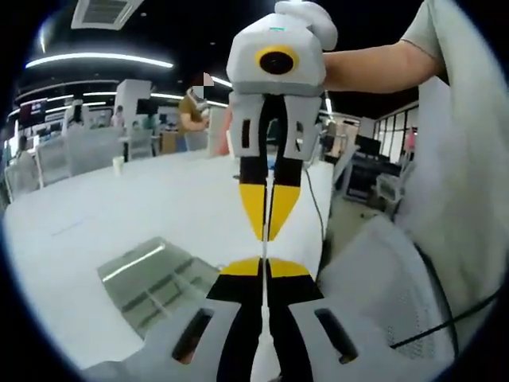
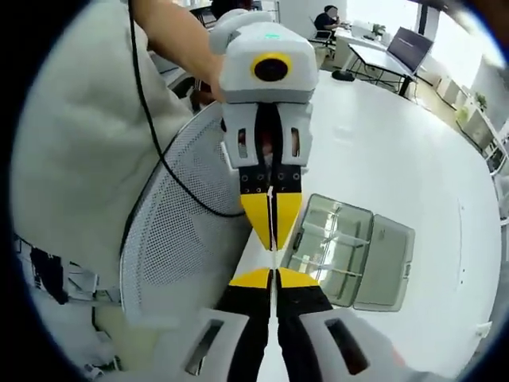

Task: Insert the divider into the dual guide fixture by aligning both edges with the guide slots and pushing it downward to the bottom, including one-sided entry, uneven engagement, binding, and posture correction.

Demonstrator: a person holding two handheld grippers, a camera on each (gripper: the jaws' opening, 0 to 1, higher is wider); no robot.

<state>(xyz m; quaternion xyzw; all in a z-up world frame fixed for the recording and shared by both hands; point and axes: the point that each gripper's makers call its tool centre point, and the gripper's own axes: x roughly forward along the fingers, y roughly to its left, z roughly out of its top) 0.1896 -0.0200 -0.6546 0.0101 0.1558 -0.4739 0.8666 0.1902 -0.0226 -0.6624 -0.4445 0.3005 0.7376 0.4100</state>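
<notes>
in the left gripper view the left gripper point(image 1: 262, 267) rises from the bottom with its yellow-tipped jaws pressed together on the thin white divider point(image 1: 263, 306), seen edge-on as a pale line between them. facing it from above, the right gripper point(image 1: 269, 231) clamps the same sheet's far edge, its jaws likewise squeezed shut on it. both are held in the air over the near edge of a white table point(image 1: 119, 215). below and to the left, on the tabletop and apart from the divider, lies the clear dual guide fixture point(image 1: 155, 282), an open box with ribbed slots inside. to the right a white mesh chair point(image 1: 382, 294) stands against the table edge, a black cable point(image 1: 445, 322) trailing over it, with the person's pale shirt point(image 1: 461, 159) and bare arm beyond. farther off, a cup point(image 1: 118, 165) sits on the table, and office desks and a seated person fill the background.

in the right gripper view the fixture point(image 2: 350, 251) lies just right of the meeting jaws, the chair point(image 2: 183, 231) left.
</notes>
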